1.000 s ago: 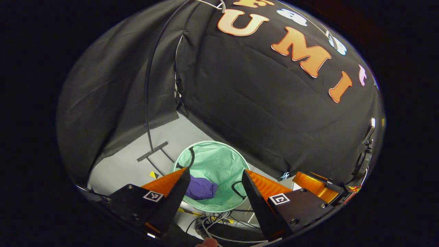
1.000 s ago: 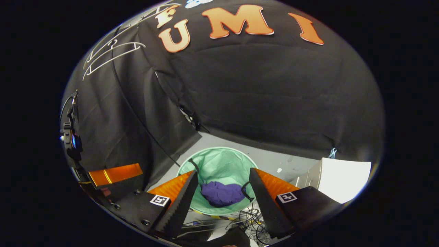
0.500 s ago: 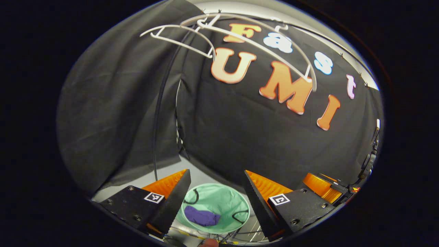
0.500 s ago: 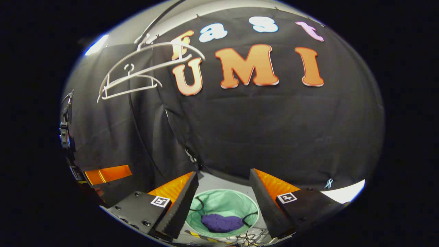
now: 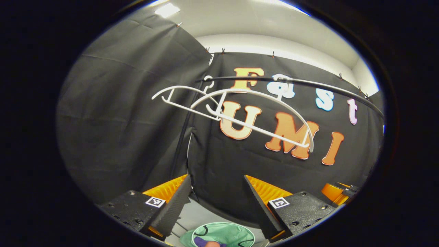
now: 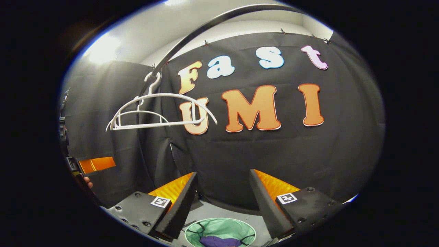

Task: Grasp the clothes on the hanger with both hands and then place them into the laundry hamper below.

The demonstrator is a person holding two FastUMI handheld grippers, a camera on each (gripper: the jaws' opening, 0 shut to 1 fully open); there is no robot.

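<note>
Two bare white hangers [image 5: 240, 113] [image 6: 161, 111] hang from a black rail [image 5: 308, 84] [image 6: 205, 29] in front of the booth wall. Far below stands the mint-green laundry hamper [image 5: 233, 233] [image 6: 223, 228], with a purple garment [image 6: 219, 242] [image 5: 202, 243] crumpled inside it. My left gripper [image 5: 216, 199] is open, empty, and raised well above the hamper. My right gripper [image 6: 223, 199] is likewise open and holds nothing. The left gripper [image 6: 96, 164] also appears at the left edge of the right gripper view, and the right gripper [image 5: 334, 192] at the right edge of the left gripper view.
A black upright pole [image 5: 183, 137] of the rail stands at the corner where the cloth walls meet. Grey floor [image 6: 219, 211] surrounds the hamper. White ceiling [image 5: 260, 24] shows above the cloth.
Both grippers have risen and tilted upward, away from the hamper. The hamper with the purple garment slid to the bottom of both views, and the hangers and rail came into view.
</note>
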